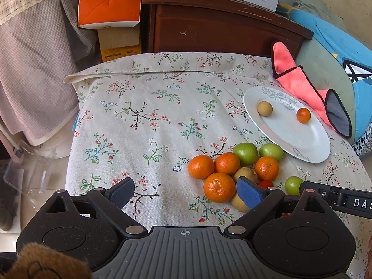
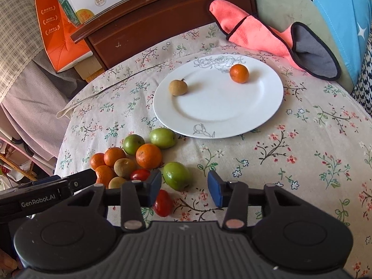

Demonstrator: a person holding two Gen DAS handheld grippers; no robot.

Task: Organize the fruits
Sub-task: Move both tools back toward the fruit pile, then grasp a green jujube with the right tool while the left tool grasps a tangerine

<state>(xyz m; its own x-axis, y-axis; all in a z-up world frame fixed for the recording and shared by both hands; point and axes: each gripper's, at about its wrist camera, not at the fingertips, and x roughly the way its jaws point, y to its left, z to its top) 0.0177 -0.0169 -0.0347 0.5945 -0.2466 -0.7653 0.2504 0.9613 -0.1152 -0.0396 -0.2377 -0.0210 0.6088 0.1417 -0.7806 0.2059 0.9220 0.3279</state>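
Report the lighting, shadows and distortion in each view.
Left wrist view: soft daylight, faint shadows under the fruit pile, fisheye bending the tablecloth edge, dark corners. Right wrist view: brighter, the plate slightly glaring, soft shadows beside its two fruits, same barrel distortion.

The tabletop (image 2: 290, 153) is covered by a pale cloth printed with small flowers and twigs, its far edge folded over. On it lie a white plate (image 2: 232, 116) with a grey line-drawn rose, a coral-pink cloth (image 2: 253, 37) with a grey lining at the back right, and a loose heap of fruit just in front of the plate. The heap holds orange mandarins (image 2: 148, 156), green fruits (image 2: 176, 176), brownish round fruits (image 2: 125, 167) and two red cherry tomatoes (image 2: 163, 202), most touching one another.
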